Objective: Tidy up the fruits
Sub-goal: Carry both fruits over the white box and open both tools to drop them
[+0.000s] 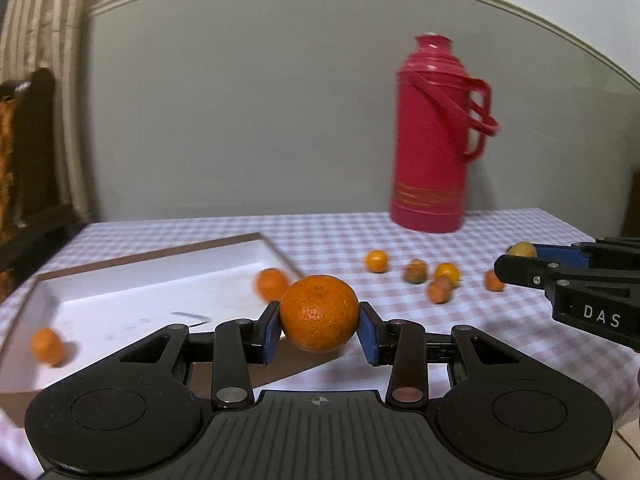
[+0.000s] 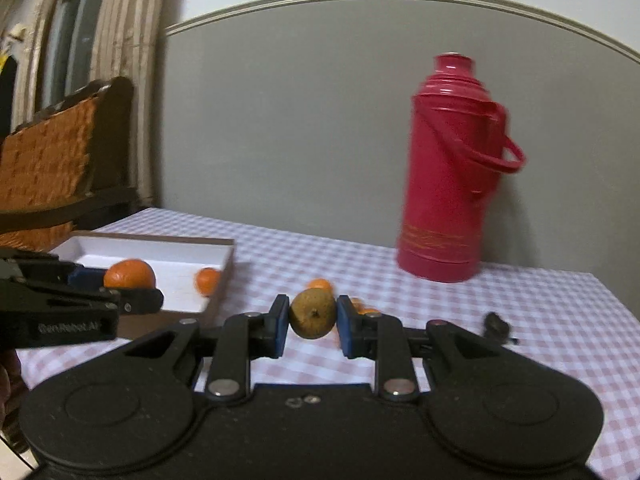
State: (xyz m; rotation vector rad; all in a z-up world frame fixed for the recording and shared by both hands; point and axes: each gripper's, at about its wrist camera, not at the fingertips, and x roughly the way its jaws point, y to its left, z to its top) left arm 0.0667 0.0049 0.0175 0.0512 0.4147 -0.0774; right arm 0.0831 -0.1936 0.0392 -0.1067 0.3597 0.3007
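While the left gripper [image 1: 319,330] clamps an orange [image 1: 319,312] above the tray [image 1: 152,280] edge, the right gripper [image 2: 313,326] pinches a brown fruit [image 2: 313,319] over the cloth [image 2: 520,320]; loose fruits [image 1: 434,276] lie at one o'clock, a flask [image 1: 434,140] beyond.

We've got both tongs in the air, side by side, each tipped a bit downward. Our left tongs [image 1: 319,330] are clamped on an orange [image 1: 319,312], blue pads [image 1: 273,332] pressing it from both sides. Our right tongs [image 2: 313,326] are closed nearly all the way, pinching a small brownish fruit [image 2: 313,318] between their pads. Each one pokes into the other's view from the side.
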